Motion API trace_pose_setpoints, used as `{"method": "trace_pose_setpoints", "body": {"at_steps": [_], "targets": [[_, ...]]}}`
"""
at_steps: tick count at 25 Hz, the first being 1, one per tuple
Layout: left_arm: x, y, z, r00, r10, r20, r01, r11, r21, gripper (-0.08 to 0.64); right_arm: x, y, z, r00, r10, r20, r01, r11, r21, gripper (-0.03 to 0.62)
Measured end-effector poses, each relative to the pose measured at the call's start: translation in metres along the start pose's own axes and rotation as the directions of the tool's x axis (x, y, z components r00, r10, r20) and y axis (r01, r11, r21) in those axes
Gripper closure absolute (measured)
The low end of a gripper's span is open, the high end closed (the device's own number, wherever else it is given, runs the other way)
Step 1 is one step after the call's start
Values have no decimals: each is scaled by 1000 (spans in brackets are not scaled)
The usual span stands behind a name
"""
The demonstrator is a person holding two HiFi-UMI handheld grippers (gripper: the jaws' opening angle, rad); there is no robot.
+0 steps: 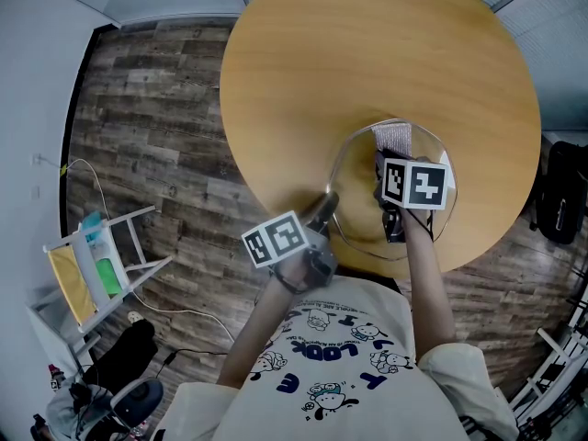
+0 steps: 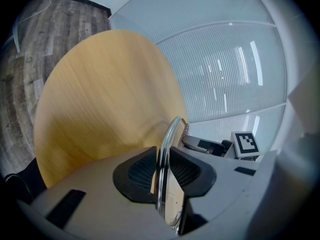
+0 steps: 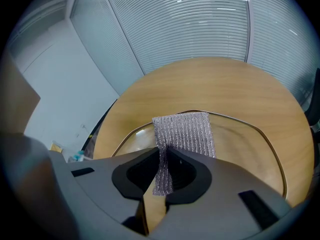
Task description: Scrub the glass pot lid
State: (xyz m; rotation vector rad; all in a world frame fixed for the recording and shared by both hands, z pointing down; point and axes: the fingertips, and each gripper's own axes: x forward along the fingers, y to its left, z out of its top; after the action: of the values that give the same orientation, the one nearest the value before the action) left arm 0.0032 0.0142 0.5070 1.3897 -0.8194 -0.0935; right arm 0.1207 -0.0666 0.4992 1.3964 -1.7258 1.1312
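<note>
One lid, one cloth, two claws at the tabletop's near edge

The left claw (image 2: 162, 171) is clamped on the rim of the glass pot lid (image 1: 358, 191), over the tabletop (image 1: 367, 53). The right claw (image 3: 164, 171) pinches a silver mesh cloth (image 3: 187, 134) laid over the glass. Best to grip the rim firmly and stroke with the cloth flat.

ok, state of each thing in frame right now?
glass pot lid: rim clamped in the left gripper, cloth against its face
scrub cloth: pinched at one end, the rest spread on the lid
left gripper: shut on the lid's rim
right gripper: shut on the cloth
table: lid held over its near edge
</note>
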Motion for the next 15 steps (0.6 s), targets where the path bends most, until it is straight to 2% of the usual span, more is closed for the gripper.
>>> {"method": "trace_pose_setpoints", "body": {"at_steps": [15], "targets": [[1,-1,-2,1000,1,-1,-1,1000,-1,479,-7,-20,-7,999,-43,-6,43,999,26,532]]}}
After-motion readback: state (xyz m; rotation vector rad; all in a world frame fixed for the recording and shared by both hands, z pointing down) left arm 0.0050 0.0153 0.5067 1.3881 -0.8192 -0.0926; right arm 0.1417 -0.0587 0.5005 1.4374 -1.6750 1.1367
